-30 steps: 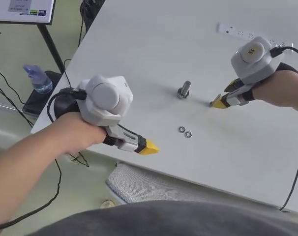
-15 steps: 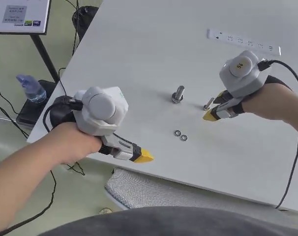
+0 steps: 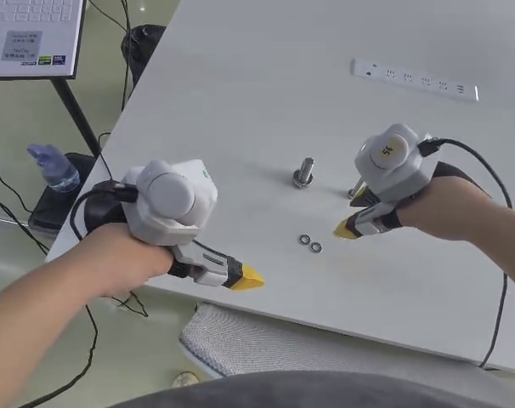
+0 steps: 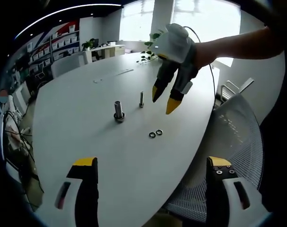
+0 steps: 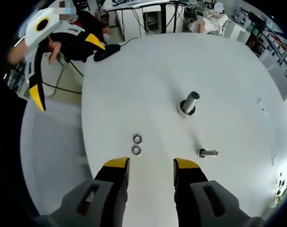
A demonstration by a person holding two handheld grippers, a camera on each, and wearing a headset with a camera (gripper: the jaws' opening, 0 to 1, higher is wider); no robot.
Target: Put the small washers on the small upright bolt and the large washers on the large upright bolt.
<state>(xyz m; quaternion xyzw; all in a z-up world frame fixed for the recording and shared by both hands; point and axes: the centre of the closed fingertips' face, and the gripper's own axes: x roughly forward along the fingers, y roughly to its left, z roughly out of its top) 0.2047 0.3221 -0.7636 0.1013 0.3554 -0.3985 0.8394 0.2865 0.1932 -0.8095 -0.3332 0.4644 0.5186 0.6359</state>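
Washers (image 3: 305, 240) are lying flat on the tabletop (image 3: 240, 102); right gripper (image 5: 151, 163), jaws apart, is hovering beside them, probably lining up a pick.

Left tongs (image 3: 245, 276), right tongs (image 3: 347, 229): yellow tips; washers (image 3: 310, 244), large bolt (image 3: 304, 172) silver; table (image 3: 240, 102) white.

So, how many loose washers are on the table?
2. The first washer and the second washer lie side by side before the large bolt; some may hide on bolts.
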